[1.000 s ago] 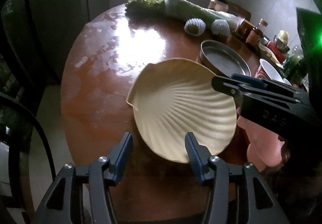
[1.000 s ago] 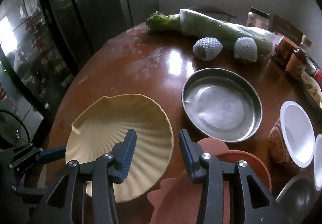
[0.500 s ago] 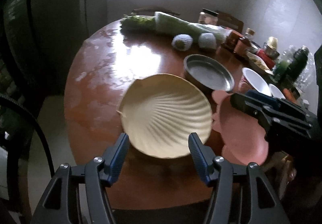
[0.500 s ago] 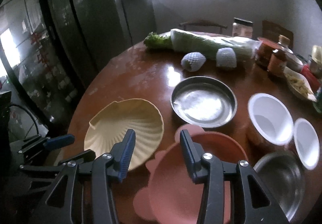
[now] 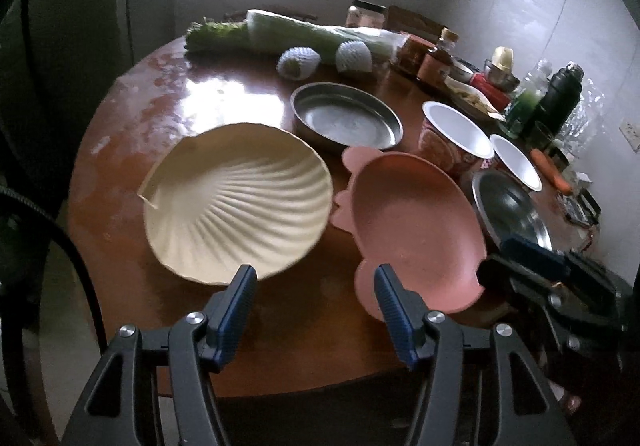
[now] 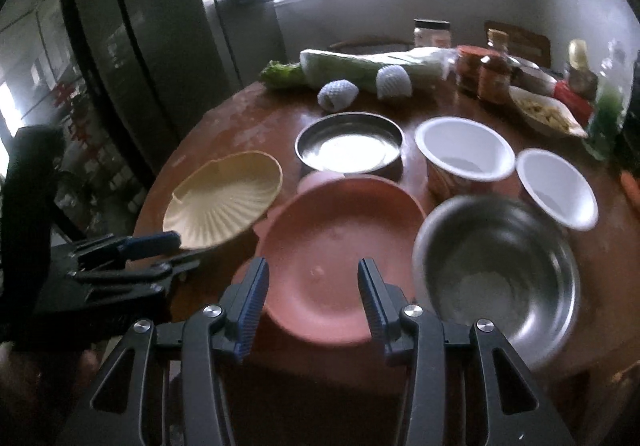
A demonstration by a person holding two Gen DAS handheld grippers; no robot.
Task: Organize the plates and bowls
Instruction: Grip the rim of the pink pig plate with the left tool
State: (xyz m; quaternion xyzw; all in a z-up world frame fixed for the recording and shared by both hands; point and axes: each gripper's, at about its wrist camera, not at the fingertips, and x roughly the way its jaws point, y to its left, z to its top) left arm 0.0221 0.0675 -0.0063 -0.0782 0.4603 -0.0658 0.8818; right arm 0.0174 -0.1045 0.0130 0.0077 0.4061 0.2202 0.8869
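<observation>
— Tool check first: my left tool [image 5: 312,310] is spread with nothing between its pads, hanging over the bare tabletop [image 5: 304,346] just in front of the pink plate [image 5: 408,221]. My right tool [image 6: 312,294] is also parted and empty, above that plate's near rim.

— Where are the dishes?

— Taking the pink plate as the landmark: the cream shell plate [image 5: 240,201] lies just to its left, rims nearly touching. The shallow steel pan [image 5: 346,119] sits just behind it, the steel bowl [image 6: 496,270] just to its right, and two white bowls [image 6: 464,153] behind that.

— How will they handle?

— I'd judge the pink and shell plates stiff, light and a bit slick. Pinch each by the raised rim nearest me; the shell's ridges should help grip. The steel pieces look slippery, so bite well over the lip.
</observation>
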